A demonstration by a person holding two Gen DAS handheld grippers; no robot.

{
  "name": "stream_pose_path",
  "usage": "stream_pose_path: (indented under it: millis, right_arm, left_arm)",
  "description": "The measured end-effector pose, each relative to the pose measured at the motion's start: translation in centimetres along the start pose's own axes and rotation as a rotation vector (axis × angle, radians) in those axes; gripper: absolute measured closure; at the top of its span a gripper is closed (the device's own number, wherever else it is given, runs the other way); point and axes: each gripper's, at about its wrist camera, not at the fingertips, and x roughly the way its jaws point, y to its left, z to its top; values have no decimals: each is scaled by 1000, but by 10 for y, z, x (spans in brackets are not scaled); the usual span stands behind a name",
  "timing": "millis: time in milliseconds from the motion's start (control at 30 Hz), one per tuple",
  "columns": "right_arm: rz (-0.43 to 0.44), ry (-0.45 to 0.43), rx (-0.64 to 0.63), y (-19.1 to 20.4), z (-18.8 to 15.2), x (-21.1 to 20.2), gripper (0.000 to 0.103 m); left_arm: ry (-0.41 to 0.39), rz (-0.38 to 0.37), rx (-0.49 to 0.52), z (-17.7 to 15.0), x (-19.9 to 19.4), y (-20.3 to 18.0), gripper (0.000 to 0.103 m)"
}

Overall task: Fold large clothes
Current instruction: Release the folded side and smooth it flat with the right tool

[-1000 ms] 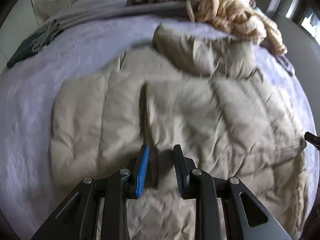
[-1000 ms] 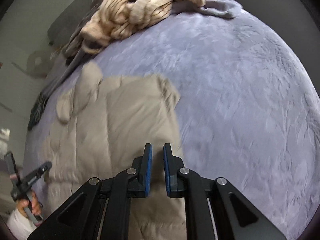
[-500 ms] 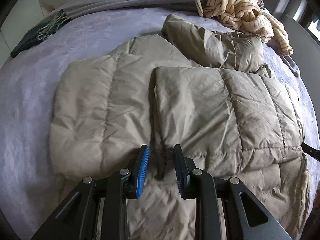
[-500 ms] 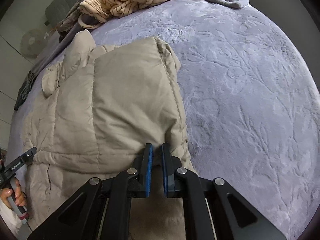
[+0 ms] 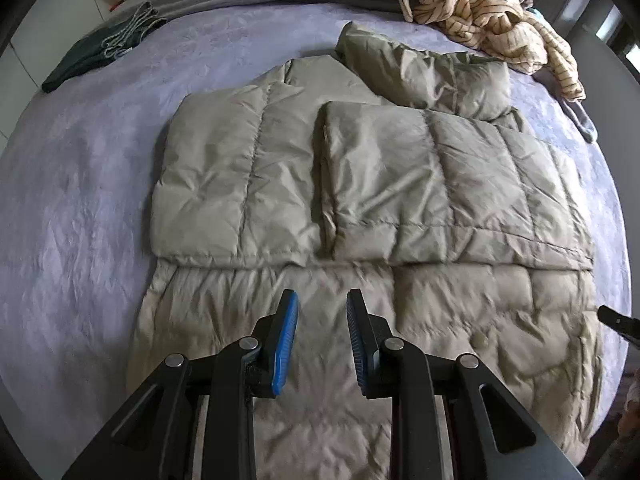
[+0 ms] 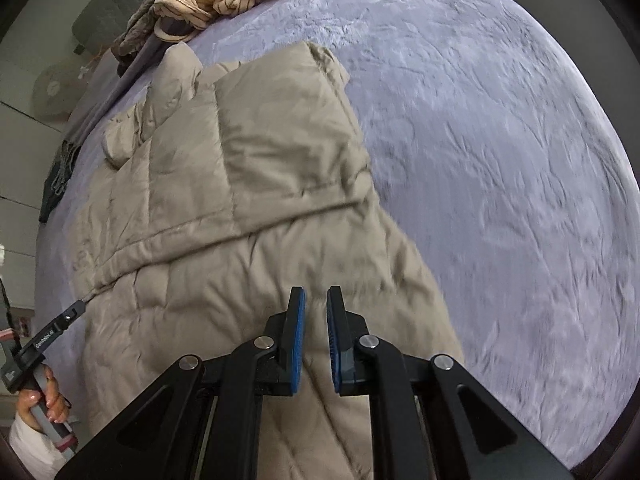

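A beige quilted puffer jacket (image 5: 360, 208) lies flat on the bed, its two upper panels folded down over the body, a sleeve bunched at the far end. It also shows in the right wrist view (image 6: 248, 208). My left gripper (image 5: 322, 300) is open and empty, held just above the jacket's near half. My right gripper (image 6: 316, 296) is open by a narrow gap and empty, above the jacket's near right edge. The left gripper's tip (image 6: 76, 312) and the hand holding it show at the right view's left edge.
The bed has a lavender plush cover (image 5: 80, 208), wide and bare to the jacket's right (image 6: 500, 180). A cream striped garment (image 5: 492, 12) and darker clothes are heaped at the far end. A dark folded cloth (image 5: 100, 56) lies far left.
Both grippers have let go of the folded panel and pulled back toward the near hem. The panel now lies flat on the jacket. The right jaws have opened slightly.
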Motion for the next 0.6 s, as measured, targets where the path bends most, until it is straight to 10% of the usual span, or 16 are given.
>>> stream_pose_path:
  millis: [200, 233, 300, 600]
  right_arm:
    - [21, 18, 8, 6, -15, -18, 90]
    - [25, 23, 8, 6, -17, -21, 89]
    - [29, 31, 5, 7, -21, -25, 84]
    - [49, 45, -18, 8, -35, -44, 62]
  left_arm:
    - [8, 1, 25, -14, -23, -12, 72]
    - [8, 4, 24, -17, -27, -13, 61]
    - [-16, 17, 8, -22, -36, -15, 5]
    - [-11, 92, -2, -41, -58, -23, 0]
